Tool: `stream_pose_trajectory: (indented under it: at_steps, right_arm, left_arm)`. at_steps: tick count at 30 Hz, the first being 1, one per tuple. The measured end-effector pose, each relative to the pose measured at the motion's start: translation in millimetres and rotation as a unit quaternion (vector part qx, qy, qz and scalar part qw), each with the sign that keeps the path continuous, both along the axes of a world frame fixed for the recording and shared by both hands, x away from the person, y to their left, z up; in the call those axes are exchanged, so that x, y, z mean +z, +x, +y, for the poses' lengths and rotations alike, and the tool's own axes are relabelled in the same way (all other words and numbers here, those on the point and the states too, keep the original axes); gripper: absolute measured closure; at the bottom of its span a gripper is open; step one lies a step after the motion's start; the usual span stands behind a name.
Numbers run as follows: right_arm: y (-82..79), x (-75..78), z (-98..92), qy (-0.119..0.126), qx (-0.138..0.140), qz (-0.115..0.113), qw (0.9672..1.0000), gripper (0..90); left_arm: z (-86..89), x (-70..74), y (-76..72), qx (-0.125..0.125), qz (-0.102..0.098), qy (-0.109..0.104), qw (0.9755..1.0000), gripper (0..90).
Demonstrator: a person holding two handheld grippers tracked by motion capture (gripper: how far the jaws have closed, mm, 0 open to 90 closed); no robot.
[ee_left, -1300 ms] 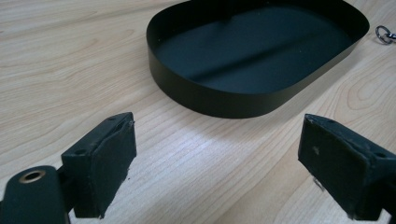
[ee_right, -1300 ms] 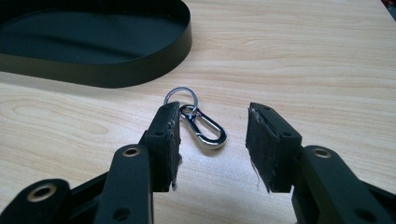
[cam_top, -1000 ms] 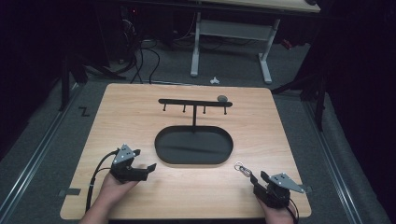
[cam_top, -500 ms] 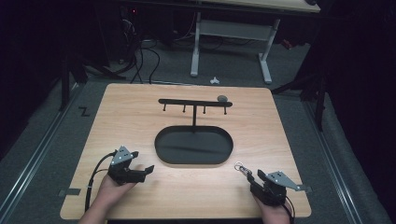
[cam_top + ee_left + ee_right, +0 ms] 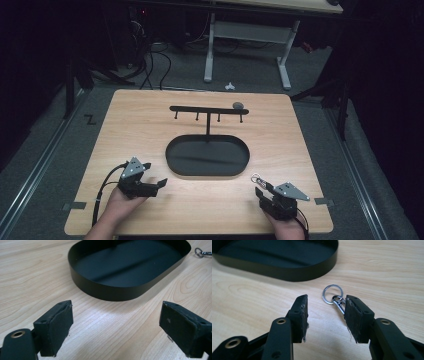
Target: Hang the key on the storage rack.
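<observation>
A silver keyring with a snap clasp (image 5: 339, 303) lies flat on the wooden table, right of the black oval tray (image 5: 170, 160). My right gripper (image 5: 325, 312) is open around its clasp end. The clasp lies just beside the right-hand pad (image 5: 353, 315), and the ring sticks out past the tips. In the high view the right gripper (image 5: 262, 189) sits at the front right with the keyring (image 5: 257, 178) at its tips. My left gripper (image 5: 154, 174) is open and holds nothing at the front left. It points at the tray wall (image 5: 107, 290).
A black stand with a crossbar of small hooks (image 5: 207, 110) rises from the tray's far side. A small grey object (image 5: 238, 105) rests at the bar's right end. The keyring (image 5: 200, 252) lies beyond the tray. The table's front edge is close behind both hands.
My right gripper has edged slightly left toward the keyring. The left gripper and the keyring have not moved.
</observation>
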State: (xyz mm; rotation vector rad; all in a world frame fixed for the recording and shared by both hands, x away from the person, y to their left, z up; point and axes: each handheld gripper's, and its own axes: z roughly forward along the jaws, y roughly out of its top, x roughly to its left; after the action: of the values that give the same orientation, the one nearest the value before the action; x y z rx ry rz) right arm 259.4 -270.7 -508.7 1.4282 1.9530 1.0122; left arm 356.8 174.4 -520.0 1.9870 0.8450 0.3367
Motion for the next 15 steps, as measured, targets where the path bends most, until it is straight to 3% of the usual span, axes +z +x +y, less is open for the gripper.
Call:
stream_pose_trajectory:
  at_steps: [5, 6, 15]
  right_arm:
    - [-3.5, 0.3, 2.9, -0.003, 0.021, 0.017, 0.9996, 52.7]
    - [-3.8, -0.5, 5.0, -0.002, 0.029, 0.029, 0.9992, 52.0]
    - [-0.9, -6.1, 15.6, -0.024, 0.043, 0.056, 0.9972, 49.8]
  left_arm:
    - [-4.7, -2.0, 1.6, -0.003, 0.006, -0.001, 1.0000, 12.4]
    - [-5.4, -1.9, 2.9, -0.002, 0.004, -0.001, 1.0000, 12.4]
    - [-4.1, 2.6, 1.1, -0.004, -0.007, -0.002, 1.0000, 12.4]
